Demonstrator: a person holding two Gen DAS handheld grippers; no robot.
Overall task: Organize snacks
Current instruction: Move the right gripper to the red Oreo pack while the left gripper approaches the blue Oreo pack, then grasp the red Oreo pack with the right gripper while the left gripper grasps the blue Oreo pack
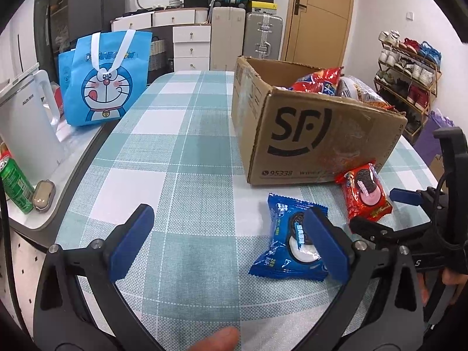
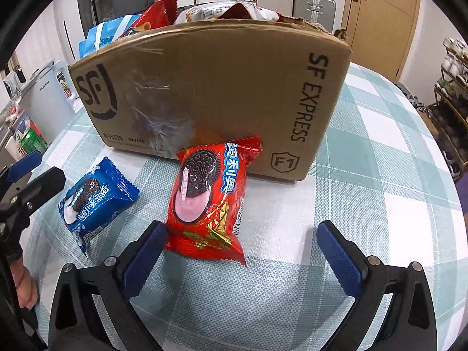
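A blue Oreo packet (image 1: 288, 241) lies on the checked tablecloth, partly behind the right finger of my left gripper (image 1: 228, 219), which is open and empty. A red Oreo packet (image 2: 206, 201) leans against the front of the cardboard SF box (image 2: 222, 87). My right gripper (image 2: 242, 237) is open, its left pad touching the red packet's near left corner. The blue packet also shows in the right wrist view (image 2: 96, 201), the red packet in the left wrist view (image 1: 365, 193). The box (image 1: 310, 128) holds several snack bags (image 1: 321, 80).
A blue Doraemon bag (image 1: 105, 79), a white kettle (image 1: 29, 120) and a green can (image 1: 14, 184) stand on a side counter at left. A shoe rack (image 1: 409, 76) is at right. The table edge curves near the counter.
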